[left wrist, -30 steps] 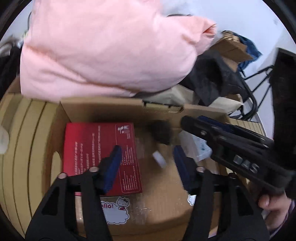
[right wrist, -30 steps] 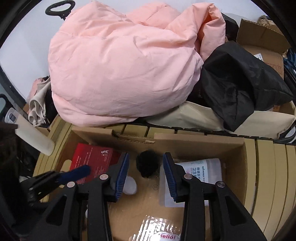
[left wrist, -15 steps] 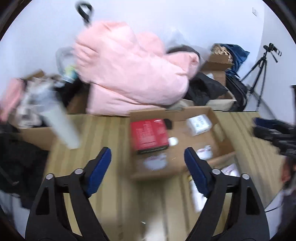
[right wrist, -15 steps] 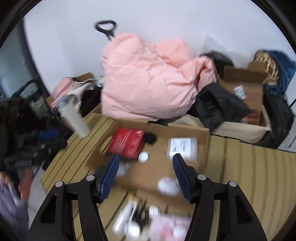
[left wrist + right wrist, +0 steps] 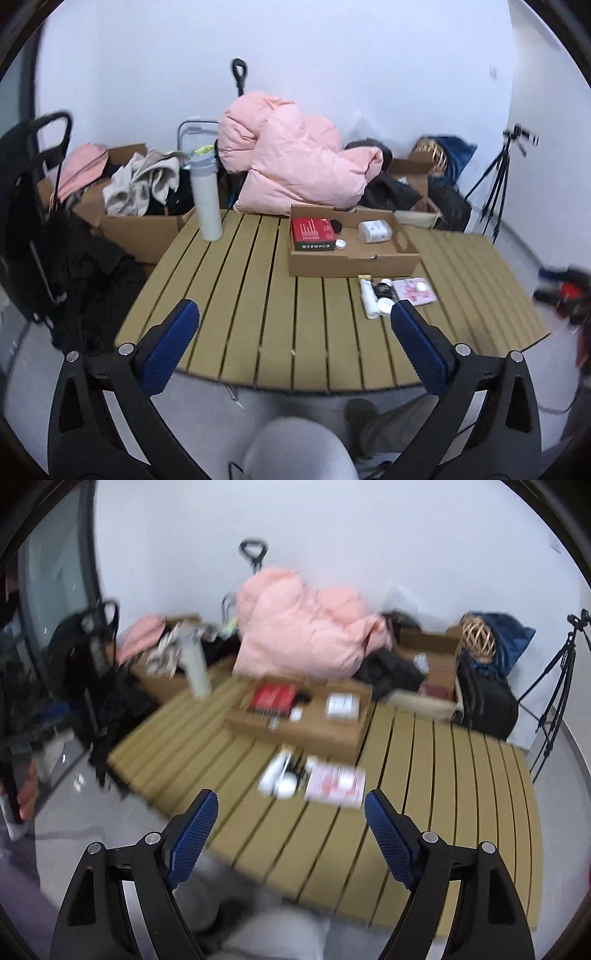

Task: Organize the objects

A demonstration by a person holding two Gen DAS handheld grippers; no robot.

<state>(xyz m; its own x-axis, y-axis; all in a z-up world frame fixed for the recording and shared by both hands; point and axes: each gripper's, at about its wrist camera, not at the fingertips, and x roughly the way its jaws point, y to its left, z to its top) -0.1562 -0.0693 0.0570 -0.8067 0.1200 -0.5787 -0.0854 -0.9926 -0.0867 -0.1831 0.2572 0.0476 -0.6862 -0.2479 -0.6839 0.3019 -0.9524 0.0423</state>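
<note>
A shallow cardboard box (image 5: 351,260) sits on the slatted wooden table (image 5: 258,302). It holds a red box (image 5: 312,230), a white jar (image 5: 375,230), a small white lid (image 5: 340,243) and a small black item (image 5: 336,225). In front of it lie white tubes (image 5: 369,301) and a pink packet (image 5: 412,291). My left gripper (image 5: 293,338) is open and empty, held back off the table's near edge. My right gripper (image 5: 290,829) is open and empty, also back from the table; the box (image 5: 295,725) and packet (image 5: 336,784) look blurred there.
A white bottle (image 5: 205,199) stands at the table's far left. A pink duvet (image 5: 295,162) and boxes of clothes (image 5: 140,218) crowd the far side. A tripod (image 5: 502,184) stands at right, black bags (image 5: 55,240) at left. The person's knee (image 5: 295,450) is below.
Both grippers have pulled far back from inside the cardboard box to beyond the table's near edge, and their jaws have opened wider. The whole table has come into view.
</note>
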